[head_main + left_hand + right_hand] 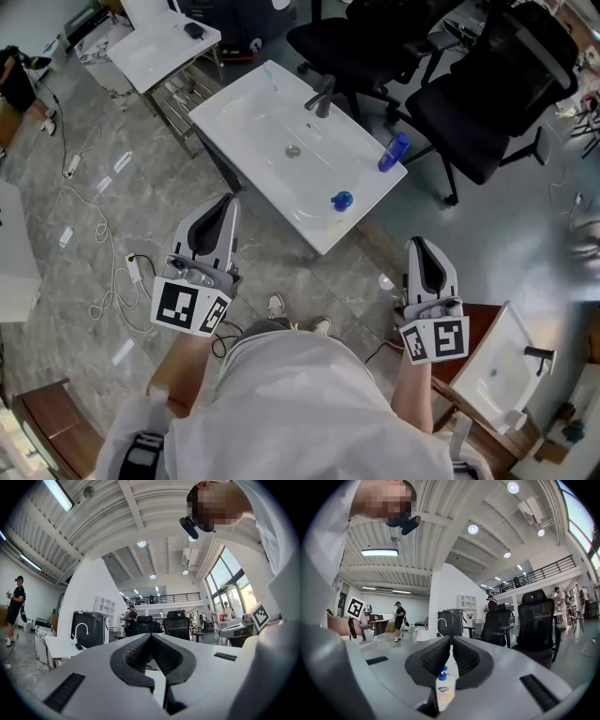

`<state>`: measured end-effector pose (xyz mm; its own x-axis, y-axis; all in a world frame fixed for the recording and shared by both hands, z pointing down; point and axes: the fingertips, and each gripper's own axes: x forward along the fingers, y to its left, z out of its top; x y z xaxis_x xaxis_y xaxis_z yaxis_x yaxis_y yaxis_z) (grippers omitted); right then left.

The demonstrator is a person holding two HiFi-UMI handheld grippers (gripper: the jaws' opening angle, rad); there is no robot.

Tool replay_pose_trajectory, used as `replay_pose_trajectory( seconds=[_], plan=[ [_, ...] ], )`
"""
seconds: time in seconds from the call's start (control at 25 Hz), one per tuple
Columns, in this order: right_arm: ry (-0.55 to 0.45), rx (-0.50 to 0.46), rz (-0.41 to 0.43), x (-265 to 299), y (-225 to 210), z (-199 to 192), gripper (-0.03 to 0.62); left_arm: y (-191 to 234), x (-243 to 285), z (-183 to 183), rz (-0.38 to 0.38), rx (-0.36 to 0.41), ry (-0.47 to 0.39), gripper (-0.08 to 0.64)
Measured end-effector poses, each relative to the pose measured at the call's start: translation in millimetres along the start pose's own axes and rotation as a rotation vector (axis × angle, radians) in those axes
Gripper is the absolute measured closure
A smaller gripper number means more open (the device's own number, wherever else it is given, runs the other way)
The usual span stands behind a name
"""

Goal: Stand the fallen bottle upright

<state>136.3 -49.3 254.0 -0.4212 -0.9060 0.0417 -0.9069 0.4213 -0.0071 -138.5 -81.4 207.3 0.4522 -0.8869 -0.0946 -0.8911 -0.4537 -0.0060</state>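
left gripper (224, 208), right gripper (421, 251) hovering pressed together, empty, well apart from sink (246, 111) | bottle (342, 200) sitting near sink's front edge | advising: spreading jaws early, pinching body, tilting up slowly

Before you stands a white sink (253, 122), with a dark tap (321, 97) at its far edge and a drain (292, 150) in the bowl. Two black chairs (487, 84) sit just behind it. To your left, white cables (116, 277) trail over the grey floor (169, 206), and a white table (159, 42) stands farther off. A second sink (492, 370) is at your right.
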Motion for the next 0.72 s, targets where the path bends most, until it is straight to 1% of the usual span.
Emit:
replay_pose_trajectory(
  seconds=[0.16,0.32,0.4,0.72],
  plan=[
    [0.005,0.002,-0.014,-5,-4,-2,0.546,-10,2,-5,-0.015,-0.008,0.006,0.541],
    [0.011,0.004,-0.023,-7,-10,-6,0.546,-17,10,-3,-0.029,0.02,-0.001,0.541],
    [0.011,-0.002,-0.026,-9,-13,-7,0.546,-19,12,-3,-0.027,0.031,-0.003,0.541],
    [-0.001,-0.017,-0.042,-12,-25,-3,0.546,-21,12,-5,-0.008,0.025,-0.002,0.541]
  ],
)
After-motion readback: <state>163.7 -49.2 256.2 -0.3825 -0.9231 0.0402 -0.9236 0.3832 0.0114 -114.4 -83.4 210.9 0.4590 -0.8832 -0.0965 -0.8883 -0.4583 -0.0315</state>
